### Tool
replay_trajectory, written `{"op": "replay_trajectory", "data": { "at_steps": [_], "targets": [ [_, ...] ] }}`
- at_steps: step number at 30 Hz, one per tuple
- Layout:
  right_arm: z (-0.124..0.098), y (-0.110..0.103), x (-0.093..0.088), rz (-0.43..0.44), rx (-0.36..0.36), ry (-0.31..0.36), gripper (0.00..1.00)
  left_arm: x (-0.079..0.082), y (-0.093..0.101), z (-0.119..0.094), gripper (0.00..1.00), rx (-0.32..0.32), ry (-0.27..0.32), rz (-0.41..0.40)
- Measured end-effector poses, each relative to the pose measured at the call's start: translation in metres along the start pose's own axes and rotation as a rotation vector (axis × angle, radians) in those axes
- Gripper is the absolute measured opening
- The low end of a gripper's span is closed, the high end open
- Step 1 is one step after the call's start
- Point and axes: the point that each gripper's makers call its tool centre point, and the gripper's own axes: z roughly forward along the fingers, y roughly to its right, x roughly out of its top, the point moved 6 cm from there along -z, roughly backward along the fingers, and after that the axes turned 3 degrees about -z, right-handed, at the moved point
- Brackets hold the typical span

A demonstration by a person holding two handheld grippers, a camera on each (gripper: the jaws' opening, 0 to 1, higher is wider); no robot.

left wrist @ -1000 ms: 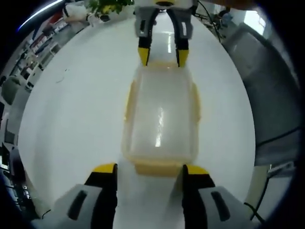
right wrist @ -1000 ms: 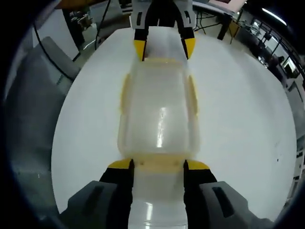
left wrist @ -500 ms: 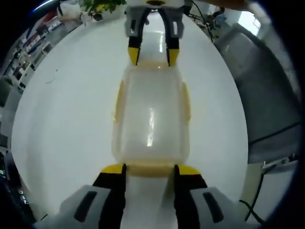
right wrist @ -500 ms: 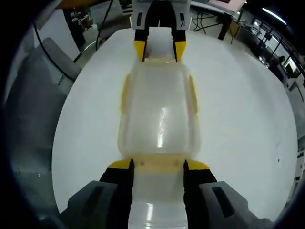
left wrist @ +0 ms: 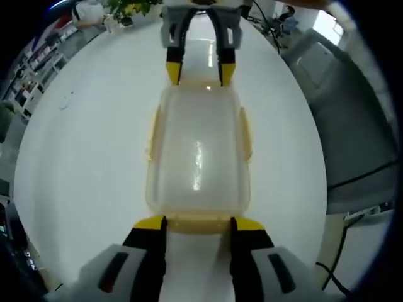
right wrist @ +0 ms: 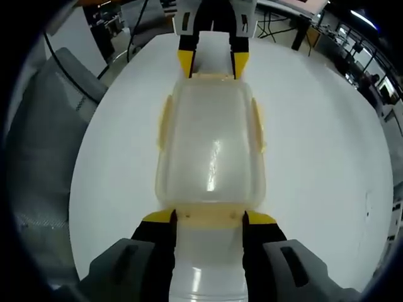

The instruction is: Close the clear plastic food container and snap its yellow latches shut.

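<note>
A clear plastic food container (left wrist: 197, 154) is seen lying lengthwise on a round white table (left wrist: 88, 145), its lid resting on top and catching a streak of glare. In the left gripper view, the left gripper (left wrist: 193, 222) is placed at the near short end, its yellow-tipped jaws held apart at either side of the yellow end latch (left wrist: 196, 222), which sits between them; whether the tips press the latch cannot be told. At the far short end the right gripper (left wrist: 196, 69) is seen from the front, its jaws likewise spread and its tips at the container's far edge.

In the right gripper view the arrangement is mirrored: the right gripper (right wrist: 208, 217) is set around the near end latch (right wrist: 208, 218), jaws parted with the latch between them, and the left gripper (right wrist: 211, 63) is met at the far end of the container (right wrist: 210, 151). Yellow side latches (right wrist: 165, 123) are shown along both long sides, standing out from the walls.

Potted greenery (left wrist: 132, 7) and shelving beyond the table edge are offered by the left gripper view; in the right gripper view a grey chair back (right wrist: 60, 94), dark cables and desks are seen instead.
</note>
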Motion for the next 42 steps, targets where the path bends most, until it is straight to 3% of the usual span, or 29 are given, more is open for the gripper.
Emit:
{"op": "replay_trajectory", "data": {
  "at_steps": [2,4,10,11,12,14,33,39,42],
  "targets": [
    [-0.0004,-0.0001,-0.0014,-0.026,0.012,-0.007,0.39,-0.0009,0.0044,0.0038,0.34,-0.061,0.003,-0.057],
    [-0.0004,0.0002,-0.0019,-0.023,0.012,-0.005,0.38,0.0002,0.0021,0.0030,0.34,-0.039,0.007,-0.012],
    [0.0001,-0.0008,-0.0002,-0.022,0.007,-0.028,0.37,0.0001,0.0014,0.0032,0.33,-0.046,0.008,-0.013],
    [-0.0001,-0.0013,-0.0001,-0.022,0.005,-0.031,0.37,-0.0022,0.0004,0.0039,0.33,-0.038,-0.017,0.015],
    [-0.0019,-0.0024,-0.0014,0.015,-0.006,-0.035,0.37,-0.0016,-0.0045,0.0036,0.32,0.008,0.006,0.115],
    [-0.0034,-0.0031,-0.0021,0.001,-0.002,-0.024,0.37,-0.0020,0.0019,0.0031,0.32,-0.008,-0.018,0.054],
    [-0.0002,-0.0014,0.0017,0.007,-0.005,-0.005,0.36,0.0007,0.0005,0.0038,0.32,-0.003,-0.055,0.072],
    [0.0000,-0.0010,0.0027,0.007,-0.005,0.004,0.36,-0.0001,-0.0008,0.0021,0.32,-0.006,-0.050,0.060],
    [-0.0002,-0.0008,0.0028,0.008,-0.004,0.007,0.36,-0.0016,-0.0013,-0.0004,0.32,0.002,-0.017,0.048]
  ]
}}
